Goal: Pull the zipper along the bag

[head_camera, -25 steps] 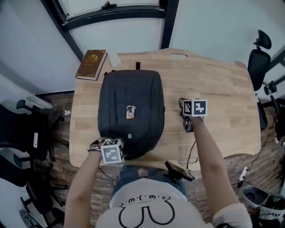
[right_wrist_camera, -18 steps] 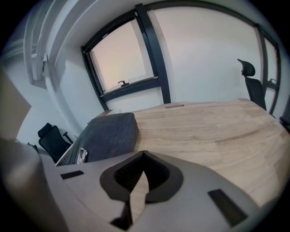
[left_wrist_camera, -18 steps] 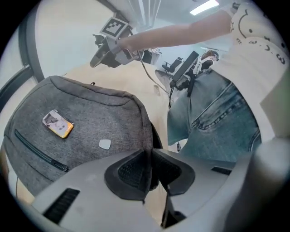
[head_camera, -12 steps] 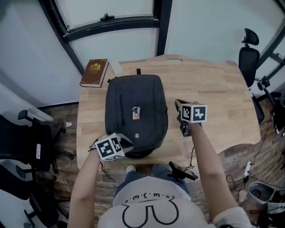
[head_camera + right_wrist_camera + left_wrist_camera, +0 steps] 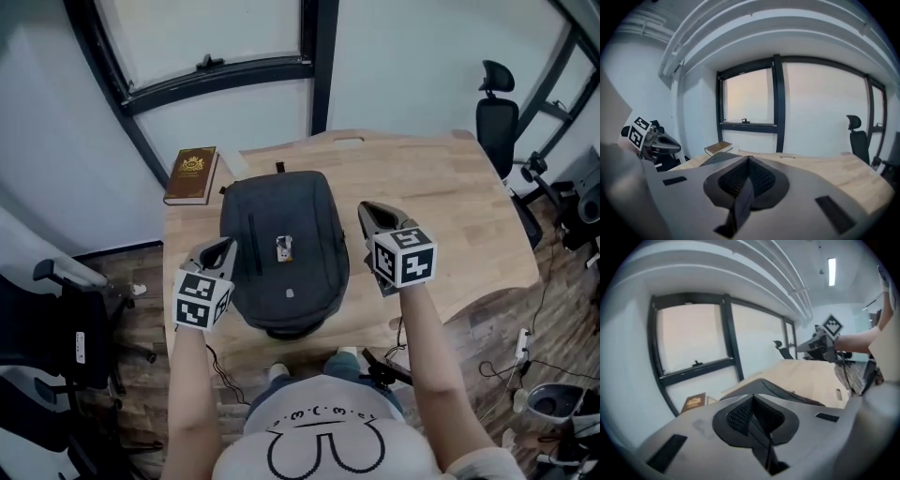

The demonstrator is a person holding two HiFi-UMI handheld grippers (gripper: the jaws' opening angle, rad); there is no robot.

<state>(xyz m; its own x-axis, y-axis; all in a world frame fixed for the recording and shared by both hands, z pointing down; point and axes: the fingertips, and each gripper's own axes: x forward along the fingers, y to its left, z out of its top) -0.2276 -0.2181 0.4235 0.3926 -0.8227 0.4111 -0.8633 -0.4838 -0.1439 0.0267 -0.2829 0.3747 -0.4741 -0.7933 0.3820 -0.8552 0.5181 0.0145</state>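
A dark grey backpack (image 5: 286,253) lies flat on the wooden table (image 5: 441,206), top handle pointing away from me. It has a small label (image 5: 278,246) on its front and a zipper line (image 5: 251,246) on the front pocket. My left gripper (image 5: 225,247) is held in the air off the bag's left side; its jaws have just been closing and are shut on nothing (image 5: 752,397). My right gripper (image 5: 367,210) is raised off the bag's right side, also shut and empty (image 5: 747,160). Neither touches the bag.
A brown book (image 5: 192,174) lies at the table's far left corner, against the wall below a window frame. Office chairs stand at the far right (image 5: 495,112) and at the left (image 5: 56,319). Cables hang by the table's near edge.
Both grippers have risen from table height. The left one left the bag's near left corner, lifted and turned to point away from me. The right one rose beside the bag.
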